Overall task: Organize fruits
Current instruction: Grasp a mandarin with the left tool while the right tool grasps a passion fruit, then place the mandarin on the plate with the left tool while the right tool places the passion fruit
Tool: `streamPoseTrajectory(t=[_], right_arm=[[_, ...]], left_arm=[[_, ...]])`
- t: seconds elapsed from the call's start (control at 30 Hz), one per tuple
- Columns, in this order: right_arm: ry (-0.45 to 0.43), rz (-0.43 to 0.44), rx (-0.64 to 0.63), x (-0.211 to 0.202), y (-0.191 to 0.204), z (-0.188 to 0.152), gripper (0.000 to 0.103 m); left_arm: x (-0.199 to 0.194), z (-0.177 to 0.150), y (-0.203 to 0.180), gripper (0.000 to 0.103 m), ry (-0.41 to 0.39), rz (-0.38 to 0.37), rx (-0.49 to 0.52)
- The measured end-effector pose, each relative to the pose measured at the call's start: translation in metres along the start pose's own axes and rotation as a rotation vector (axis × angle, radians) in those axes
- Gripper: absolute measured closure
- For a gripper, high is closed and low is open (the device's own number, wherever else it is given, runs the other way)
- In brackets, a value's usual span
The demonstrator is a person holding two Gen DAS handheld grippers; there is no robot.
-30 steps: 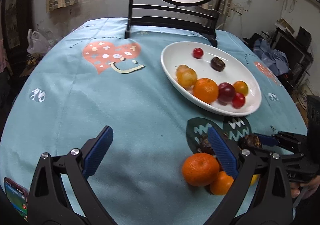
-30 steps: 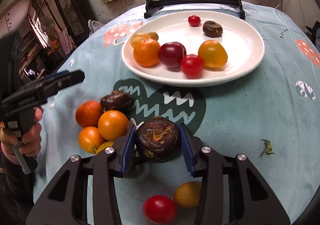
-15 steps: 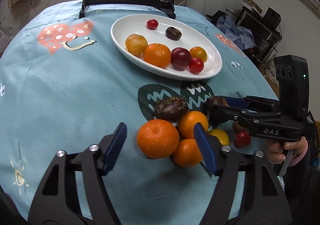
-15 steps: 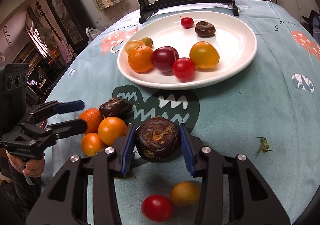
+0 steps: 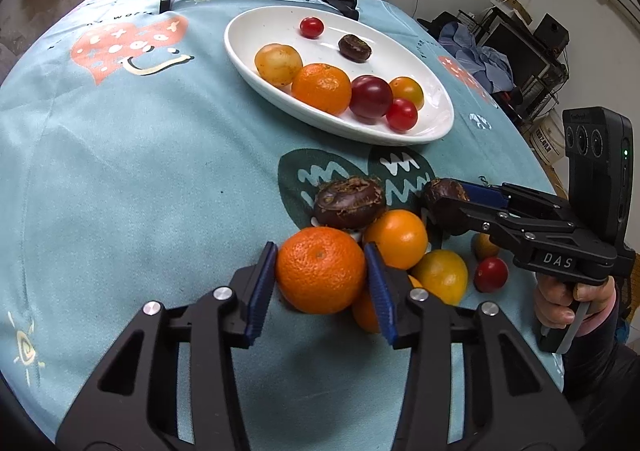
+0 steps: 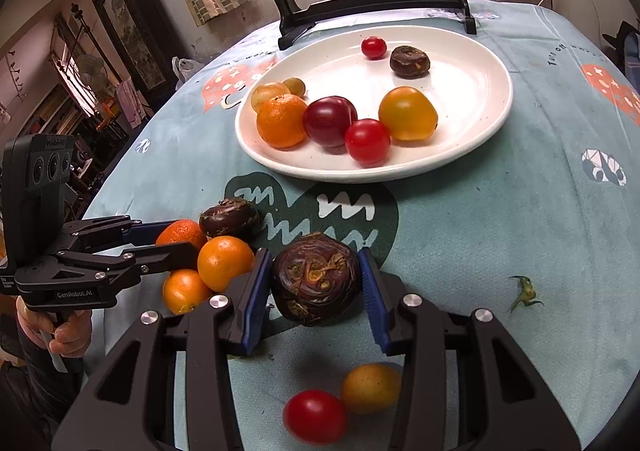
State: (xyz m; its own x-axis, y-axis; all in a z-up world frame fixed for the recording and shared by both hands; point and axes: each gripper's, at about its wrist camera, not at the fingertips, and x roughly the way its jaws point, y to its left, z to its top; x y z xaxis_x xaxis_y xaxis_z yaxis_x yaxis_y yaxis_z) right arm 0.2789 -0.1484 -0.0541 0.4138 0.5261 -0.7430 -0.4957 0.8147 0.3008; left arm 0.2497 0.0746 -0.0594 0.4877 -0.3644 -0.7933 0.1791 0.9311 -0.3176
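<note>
My left gripper [image 5: 320,271] is shut on a large orange tangerine [image 5: 320,269] at the near side of a fruit pile on the blue tablecloth. My right gripper [image 6: 316,279] is shut on a dark brown water chestnut [image 6: 316,277] and holds it just above the cloth; it also shows in the left wrist view [image 5: 444,197]. A white oval plate [image 6: 480,99] beyond holds several fruits: a tangerine [image 6: 282,121], a dark red plum [image 6: 330,121], tomatoes and a small chestnut [image 6: 410,61].
Loose on the cloth are another chestnut [image 5: 348,201], smaller oranges [image 5: 396,239], a yellow tomato [image 5: 442,275] and a red cherry tomato [image 5: 490,275]. A black stand [image 6: 372,7] with a round panel stands behind the plate. A green stem [image 6: 524,291] lies to the right.
My left gripper moved forward to the pile and shut on the large tangerine. My right gripper kept hold of the water chestnut and barely moved.
</note>
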Motion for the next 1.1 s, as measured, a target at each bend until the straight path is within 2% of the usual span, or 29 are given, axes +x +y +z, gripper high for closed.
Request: streamPoseTrajectory(t=[0.17, 0.33, 0.43, 0.53, 0.77, 1.1], right_arm=[[-0.059, 0.011, -0.023, -0.01, 0.004, 0.003, 0.059], [-0.196, -0.025, -0.02, -0.025, -0.001, 0.022, 0.059], [-0.25, -0.064, 0.013, -0.024, -0.012, 0.041, 0.059], [-0.281, -0.1, 0.039, -0.019, -0.025, 0.057, 0.059], [-0.284, -0.132, 0.089, -0.006, -0.05, 0.072, 0.059], [-0.267, -0.146, 0.088, 0.01, -0.056, 0.078, 0.058]], left_arm=[[-0.014, 0.004, -0.001, 0.058, -0.081, -0.019, -0.008], [-0.023, 0.024, -0.009, 0.058, -0.172, -0.025, -0.018], [-0.018, 0.048, -0.016, 0.058, -0.2, -0.003, -0.025], [-0.008, 0.071, -0.026, 0.058, -0.231, 0.064, 0.004], [0.024, 0.11, -0.036, 0.058, -0.225, 0.127, 0.017], [0.049, 0.13, -0.033, 0.056, -0.205, 0.194, 0.001]])
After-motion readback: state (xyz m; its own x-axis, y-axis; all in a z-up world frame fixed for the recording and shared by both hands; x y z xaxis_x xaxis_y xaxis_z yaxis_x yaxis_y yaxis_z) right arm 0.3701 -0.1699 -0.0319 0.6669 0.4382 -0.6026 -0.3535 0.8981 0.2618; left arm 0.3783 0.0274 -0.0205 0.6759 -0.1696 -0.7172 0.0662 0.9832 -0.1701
